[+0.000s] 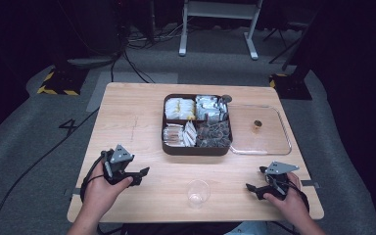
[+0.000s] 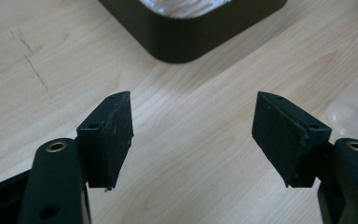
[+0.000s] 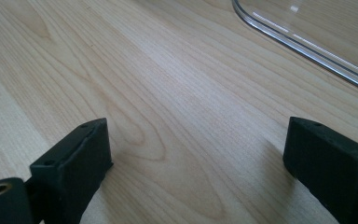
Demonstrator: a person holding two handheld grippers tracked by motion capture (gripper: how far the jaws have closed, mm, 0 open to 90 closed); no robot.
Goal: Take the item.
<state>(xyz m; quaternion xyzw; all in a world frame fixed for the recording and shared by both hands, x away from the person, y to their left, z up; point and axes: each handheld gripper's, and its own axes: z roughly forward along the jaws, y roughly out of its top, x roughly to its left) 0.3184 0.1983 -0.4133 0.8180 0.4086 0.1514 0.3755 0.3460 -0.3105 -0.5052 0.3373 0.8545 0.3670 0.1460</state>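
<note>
- Wooden table (image 1: 127, 127) stands on grey floor in a dark room.
- Brown box (image 1: 197, 149) has four parts, each full of small packets.
- Clear lid (image 1: 274, 142) lies touching it, on its right.
- Clear cup (image 1: 198, 192) stands near the front edge, looking empty.
- Left gripper (image 1: 144, 172) and right gripper (image 1: 254, 179) are both spread wide, holding nothing.

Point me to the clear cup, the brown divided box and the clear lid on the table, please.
clear cup (image 1: 198, 192), high view, on its side wall near the front table edge.
brown divided box (image 1: 196, 150), high view, on its near outer wall.
clear lid (image 1: 269, 139), high view, on its flat pane right of the box.
</note>
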